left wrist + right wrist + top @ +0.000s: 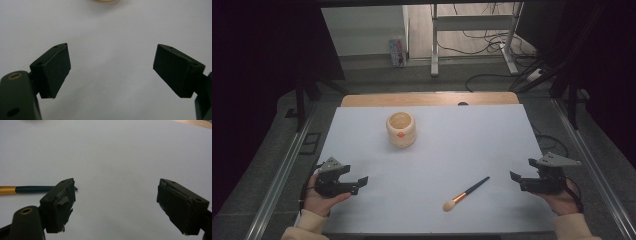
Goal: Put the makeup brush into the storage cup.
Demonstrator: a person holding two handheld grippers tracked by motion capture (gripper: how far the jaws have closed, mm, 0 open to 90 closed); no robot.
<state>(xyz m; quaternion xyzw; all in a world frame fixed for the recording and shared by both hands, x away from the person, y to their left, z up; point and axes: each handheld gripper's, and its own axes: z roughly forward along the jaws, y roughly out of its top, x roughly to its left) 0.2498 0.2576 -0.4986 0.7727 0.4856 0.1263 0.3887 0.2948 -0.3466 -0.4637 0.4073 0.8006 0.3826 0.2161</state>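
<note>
**Brush waits between two open grippers**

On the white sheet (427, 150) that covers the table, a makeup brush (466, 193) lies flat, its pale bristle head toward the person and its dark handle angled away to the right. Taking this brush as the landmark: the cream-coloured cup (401, 129) stands upright well beyond it and to its left, near the far part of the sheet; the right gripper (516, 178) hovers to its right, near the handle end; the left gripper (360, 182) sits well apart on its left.

Both pairs of jaws stand wide with nothing between them. The left gripper view looks out over bare sheet, with the rim of the cup (106, 1) just at the top edge. In the right gripper view the handle of the brush (32, 189) runs in from the left, gold ferrule then dark shaft, its tip close beside the left-hand jaw but not inside the gap.

By my reading, the work is at its start: the approach for a pick-up, with nothing grasped yet. The brush looks meant for the cup. The next move calls for the right gripper to swing toward the handle, straddle the thin shaft, come low to the sheet and close squarely, since so slim a shaft could roll or slip out sideways
</note>
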